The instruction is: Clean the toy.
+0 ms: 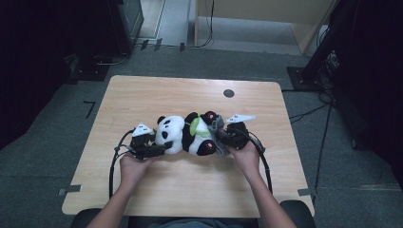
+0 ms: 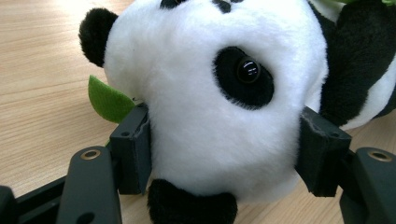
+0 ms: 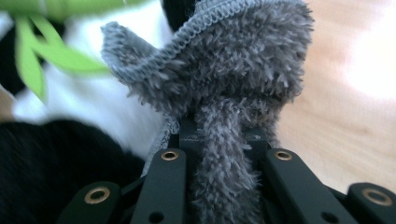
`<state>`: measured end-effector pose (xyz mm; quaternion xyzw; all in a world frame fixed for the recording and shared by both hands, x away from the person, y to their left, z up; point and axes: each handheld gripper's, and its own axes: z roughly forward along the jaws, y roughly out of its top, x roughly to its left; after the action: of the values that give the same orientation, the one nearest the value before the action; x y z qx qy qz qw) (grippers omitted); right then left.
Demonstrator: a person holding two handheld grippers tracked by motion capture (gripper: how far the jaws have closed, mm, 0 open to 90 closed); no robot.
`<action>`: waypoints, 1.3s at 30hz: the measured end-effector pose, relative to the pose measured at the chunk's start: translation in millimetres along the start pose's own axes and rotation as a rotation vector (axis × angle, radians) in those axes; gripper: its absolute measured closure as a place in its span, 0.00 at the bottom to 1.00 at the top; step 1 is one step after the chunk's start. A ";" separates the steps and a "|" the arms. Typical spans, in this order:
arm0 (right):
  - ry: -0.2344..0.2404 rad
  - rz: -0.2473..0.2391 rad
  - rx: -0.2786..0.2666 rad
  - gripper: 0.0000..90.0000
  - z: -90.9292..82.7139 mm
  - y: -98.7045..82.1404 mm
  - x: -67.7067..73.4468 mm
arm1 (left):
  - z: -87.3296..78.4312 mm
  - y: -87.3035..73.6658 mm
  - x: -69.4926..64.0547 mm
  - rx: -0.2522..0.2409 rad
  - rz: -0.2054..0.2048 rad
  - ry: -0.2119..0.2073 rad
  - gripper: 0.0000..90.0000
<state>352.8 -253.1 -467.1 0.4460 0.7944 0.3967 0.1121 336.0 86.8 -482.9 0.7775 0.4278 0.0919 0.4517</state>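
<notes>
High view, plush panda [image 1: 183, 134] lying mid-frame on tabletop [image 1: 157, 92], left gripper [image 1: 159, 150] fingers clamped on its head, right gripper [image 1: 222, 134] fingers pinched tight on grey cloth [image 1: 217, 124] at panda's right.

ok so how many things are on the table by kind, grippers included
panda plush toy: 1
grey cloth: 1
grippers: 2, left gripper and right gripper
total: 4

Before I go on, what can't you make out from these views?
- Panda toy: left gripper view cuts off its body at the frame edge.
- Grey cloth: lower end hidden between the right gripper jaws.
- Green leaves: blurred in the right gripper view.
</notes>
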 end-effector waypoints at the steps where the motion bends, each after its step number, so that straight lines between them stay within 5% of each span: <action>1: -0.002 -0.007 0.013 0.86 0.0 -5.5 -0.6 | -0.1 0.0 0.0 0.001 0.002 0.001 0.35; 7: -0.004 -0.001 0.077 0.86 1.9 -17.5 -8.6 | -0.3 0.3 0.2 0.002 0.005 -0.001 0.35; 13: -0.009 -0.003 0.086 0.86 -2.7 -18.4 -11.9 | -0.5 1.0 1.1 0.003 -0.002 -0.005 0.35; 17: 0.000 0.034 0.048 0.86 -16.0 -14.4 -15.3 | -0.5 1.1 1.2 0.004 -0.003 -0.005 0.35; 23: -0.018 0.000 -0.027 0.86 -46.4 1.0 -9.6 | -0.6 1.4 0.7 0.006 0.002 -0.002 0.35; 30: 0.043 -0.050 -0.084 0.86 -68.9 32.2 14.1 | -0.7 2.4 0.0 0.008 -0.003 -0.001 0.36; 31: 0.073 -0.091 -0.087 0.86 -70.8 41.4 29.5 | -0.7 2.7 0.1 0.010 -0.004 -0.001 0.36; 33: 0.086 -0.105 -0.090 0.86 -70.4 43.8 35.1 | -0.9 3.1 0.0 0.012 -0.008 -0.002 0.36; 39: 0.183 -0.206 -0.054 0.86 -57.5 54.8 81.3 | -1.1 4.2 0.5 0.020 -0.003 -0.004 0.36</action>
<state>309.2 -203.1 -374.8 0.3207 0.8319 0.4435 0.0914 338.2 86.9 -479.1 0.7814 0.4290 0.0854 0.4450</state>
